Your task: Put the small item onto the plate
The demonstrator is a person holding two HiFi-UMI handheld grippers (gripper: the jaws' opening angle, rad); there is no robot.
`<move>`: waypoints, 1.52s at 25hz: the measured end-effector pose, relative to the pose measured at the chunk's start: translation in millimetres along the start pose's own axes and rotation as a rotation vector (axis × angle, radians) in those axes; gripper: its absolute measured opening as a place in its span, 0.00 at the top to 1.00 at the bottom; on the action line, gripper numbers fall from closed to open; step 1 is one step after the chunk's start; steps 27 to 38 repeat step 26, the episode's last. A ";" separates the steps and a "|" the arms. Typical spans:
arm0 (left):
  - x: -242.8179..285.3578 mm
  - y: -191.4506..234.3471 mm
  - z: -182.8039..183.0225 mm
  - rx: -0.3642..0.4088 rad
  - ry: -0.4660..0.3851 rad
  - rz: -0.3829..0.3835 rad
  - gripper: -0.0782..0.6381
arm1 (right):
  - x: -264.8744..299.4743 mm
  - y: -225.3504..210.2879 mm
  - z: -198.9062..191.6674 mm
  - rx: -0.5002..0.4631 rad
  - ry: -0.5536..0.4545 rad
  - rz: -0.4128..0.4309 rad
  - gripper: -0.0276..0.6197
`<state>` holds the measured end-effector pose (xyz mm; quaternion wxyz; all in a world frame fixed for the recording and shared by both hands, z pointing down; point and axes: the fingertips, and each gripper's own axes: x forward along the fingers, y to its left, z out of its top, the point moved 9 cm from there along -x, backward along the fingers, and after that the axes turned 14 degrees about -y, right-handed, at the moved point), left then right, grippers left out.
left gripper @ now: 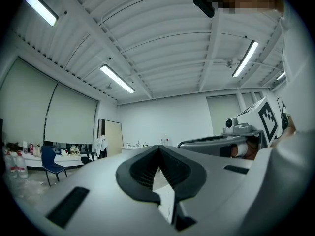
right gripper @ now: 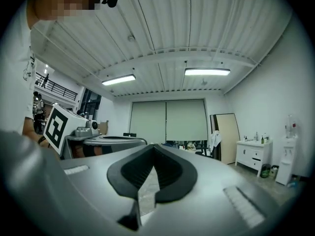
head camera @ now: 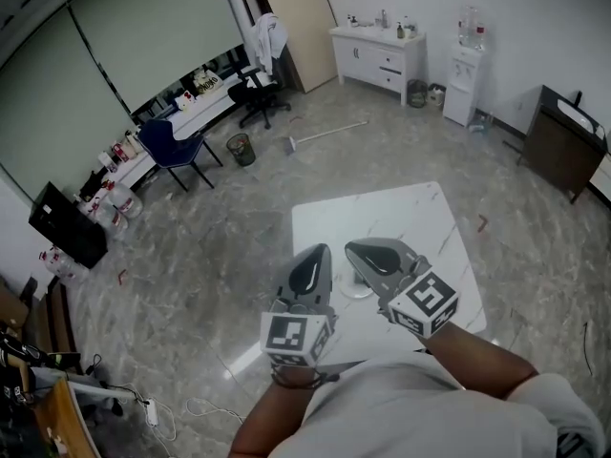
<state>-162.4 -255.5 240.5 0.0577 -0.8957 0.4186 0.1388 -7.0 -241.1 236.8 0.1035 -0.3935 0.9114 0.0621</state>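
Though mostly out of view, plate (head camera: 359, 291)

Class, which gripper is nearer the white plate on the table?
Right. The right gripper overlaps the plate in the head view; the left gripper sits just left of it, apart.

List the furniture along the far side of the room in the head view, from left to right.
Blue chair → black office chair → white cabinet → water dispenser → dark cabinet. The waste bin is left out because it overlaps the black office chair in this order.
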 end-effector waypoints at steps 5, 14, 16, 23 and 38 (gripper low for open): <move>-1.3 -7.8 -2.1 0.021 0.033 -0.014 0.88 | -0.9 7.0 5.4 -0.011 0.009 0.018 0.95; -13.7 -5.7 0.1 0.018 0.028 0.007 0.88 | -0.2 16.0 4.9 0.015 0.010 0.022 0.95; -17.1 -4.8 0.2 0.016 0.029 0.010 0.88 | -0.1 18.9 4.3 0.014 0.009 0.027 0.95; -22.3 -3.1 -5.6 0.006 0.040 0.007 0.88 | 1.3 20.4 -4.0 0.030 0.017 0.026 0.95; -24.4 1.1 -6.5 -0.001 0.046 0.011 0.88 | 6.0 21.4 -6.2 0.037 0.022 0.027 0.95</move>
